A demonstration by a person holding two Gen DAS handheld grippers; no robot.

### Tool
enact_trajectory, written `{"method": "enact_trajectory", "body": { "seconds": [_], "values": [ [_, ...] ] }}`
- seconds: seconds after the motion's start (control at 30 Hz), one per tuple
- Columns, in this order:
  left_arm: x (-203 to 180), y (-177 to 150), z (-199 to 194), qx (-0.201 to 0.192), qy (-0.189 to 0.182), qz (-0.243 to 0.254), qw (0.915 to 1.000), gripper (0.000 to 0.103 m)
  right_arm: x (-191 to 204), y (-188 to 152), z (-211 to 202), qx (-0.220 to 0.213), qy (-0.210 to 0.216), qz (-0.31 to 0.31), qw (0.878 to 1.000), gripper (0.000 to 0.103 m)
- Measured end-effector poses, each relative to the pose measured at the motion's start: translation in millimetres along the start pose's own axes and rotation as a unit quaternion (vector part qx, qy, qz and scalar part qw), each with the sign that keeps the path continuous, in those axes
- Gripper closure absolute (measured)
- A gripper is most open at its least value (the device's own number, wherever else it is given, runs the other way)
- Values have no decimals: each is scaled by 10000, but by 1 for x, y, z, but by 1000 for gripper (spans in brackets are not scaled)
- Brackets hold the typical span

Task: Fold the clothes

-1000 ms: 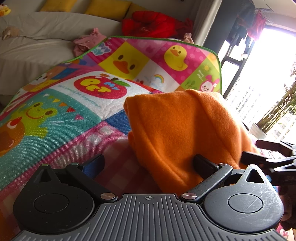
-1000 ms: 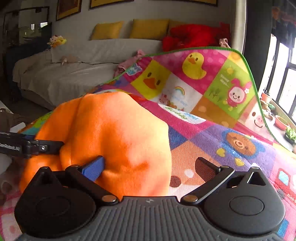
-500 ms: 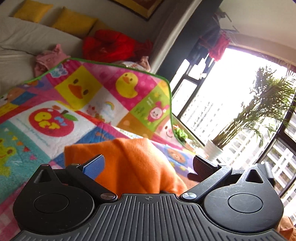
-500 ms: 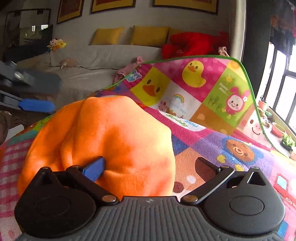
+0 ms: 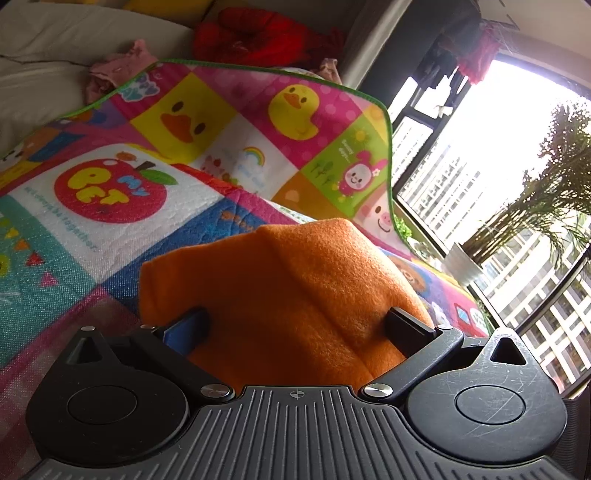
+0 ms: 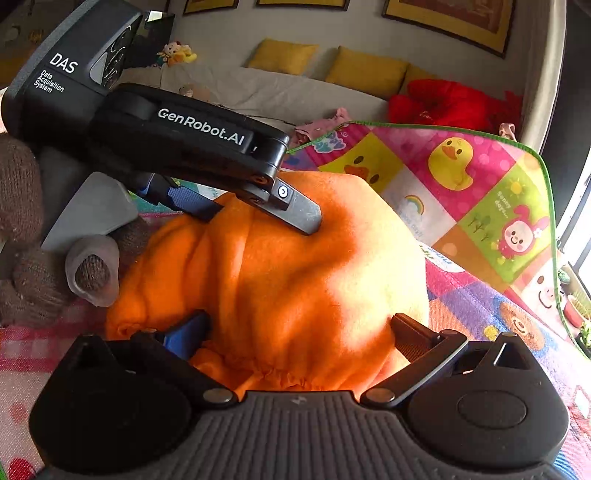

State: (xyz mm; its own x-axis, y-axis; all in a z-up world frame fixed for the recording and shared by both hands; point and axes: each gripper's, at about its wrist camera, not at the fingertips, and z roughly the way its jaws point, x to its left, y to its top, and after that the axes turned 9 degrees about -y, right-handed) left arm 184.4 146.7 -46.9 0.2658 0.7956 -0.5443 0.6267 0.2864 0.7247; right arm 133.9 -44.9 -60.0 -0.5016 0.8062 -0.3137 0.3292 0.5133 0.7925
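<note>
Both sets of jaws stand spread wide, clamping nothing; the left gripper (image 5: 297, 325) and right gripper (image 6: 301, 332) each straddle the bunched orange garment (image 6: 295, 280), which lies on the colourful cartoon play mat (image 5: 110, 192); the left gripper's fingers (image 6: 299, 214) rest on its top fold.

You are working in a home living room: a grey sofa (image 6: 258, 92) with yellow cushions (image 6: 365, 70) runs along the back wall at the top of the right wrist view, framed pictures (image 6: 443, 18) hang above it, and a small stuffed toy (image 6: 177, 51) sits at upper left. A children's play mat (image 5: 110, 206) printed with ducks and an apple fills the foreground. At right in the left wrist view, a tall window (image 5: 491, 192) shows apartment blocks behind a potted plant (image 5: 517, 221).
</note>
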Motion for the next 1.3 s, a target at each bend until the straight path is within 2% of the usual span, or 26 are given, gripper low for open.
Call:
{"method": "enact_trajectory", "body": {
  "seconds": [0.13,0.27,0.33,0.4,0.43,0.53,0.67,0.77,0.93,1.03,1.17,1.3],
  "values": [
    [-9,-2,-9,48,133,200,9997,0,-8,-2,-5,72,163,153,9997,0],
    [-13,-12,-48,-167,118,167,9997,0,-48,-4,-24,69,740,946,9927,0],
    [-9,-21,-64,-184,113,-18,9998,0,-70,-9,-31,110,784,1357,9876,0],
    [-1,-29,-71,-75,-61,-350,9993,0,-87,-13,-28,280,751,1620,9835,0],
    [3,-34,-72,1,-188,-517,9985,0,-92,-17,-23,419,767,1694,9817,0],
    [8,-43,-60,236,-554,-794,9950,0,-98,-27,-4,710,1244,1990,9695,0],
    [10,-51,-38,489,-524,-884,9935,0,-89,-29,12,811,1952,2010,9565,0],
    [10,-47,-32,484,-554,-794,9941,0,-68,-20,26,822,2035,1615,9622,0],
    [21,-30,-23,421,-354,-689,9961,0,-60,7,52,659,2016,1426,9668,0],
    [34,-10,-20,280,-126,-565,9979,0,-59,22,75,654,2049,1651,9626,0],
    [51,16,-14,58,124,-456,9989,0,-57,39,112,674,2042,2274,9497,0],
    [66,36,-4,-75,263,-457,9986,0,-51,52,138,599,1855,2391,9512,0]
  ]
}}
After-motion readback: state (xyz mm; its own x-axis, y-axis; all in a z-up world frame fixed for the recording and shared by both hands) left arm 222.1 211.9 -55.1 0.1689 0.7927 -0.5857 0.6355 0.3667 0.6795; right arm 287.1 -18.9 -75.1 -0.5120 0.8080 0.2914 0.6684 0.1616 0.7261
